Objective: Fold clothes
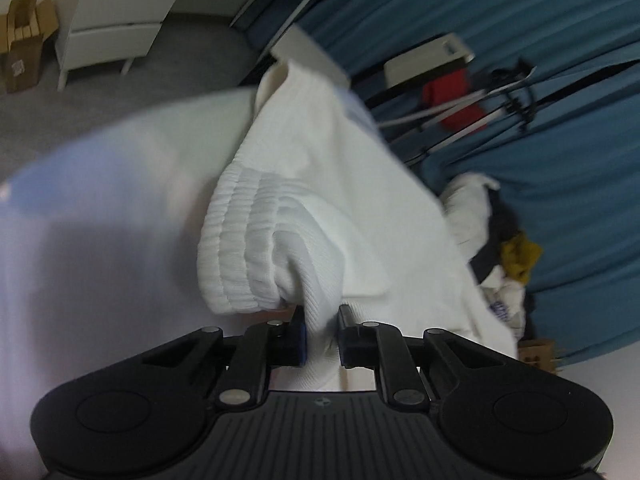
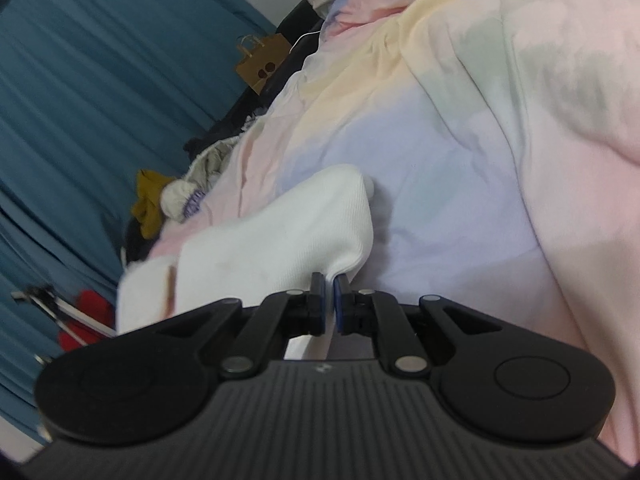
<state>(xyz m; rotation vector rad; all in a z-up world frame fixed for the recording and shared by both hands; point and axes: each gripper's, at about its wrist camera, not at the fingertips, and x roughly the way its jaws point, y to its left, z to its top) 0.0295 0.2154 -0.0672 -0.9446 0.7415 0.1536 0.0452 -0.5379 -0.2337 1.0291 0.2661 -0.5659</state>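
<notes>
A white ribbed garment point(image 1: 304, 184) hangs lifted over the bed. My left gripper point(image 1: 320, 320) is shut on a bunched fold of it beside its ribbed hem band point(image 1: 232, 248). In the right wrist view the same white garment point(image 2: 288, 232) stretches to the left, and my right gripper point(image 2: 329, 286) is shut on its corner just above the pastel bedsheet point(image 2: 460, 168). Both views are motion-blurred.
A pile of other clothes point(image 1: 500, 256) lies at the bed's edge, also in the right wrist view point(image 2: 176, 200). Blue curtains point(image 1: 520, 12), a drying rack with a red item point(image 1: 460, 100), a white dresser point(image 1: 116, 28) and cardboard boxes point(image 1: 24, 40) stand around.
</notes>
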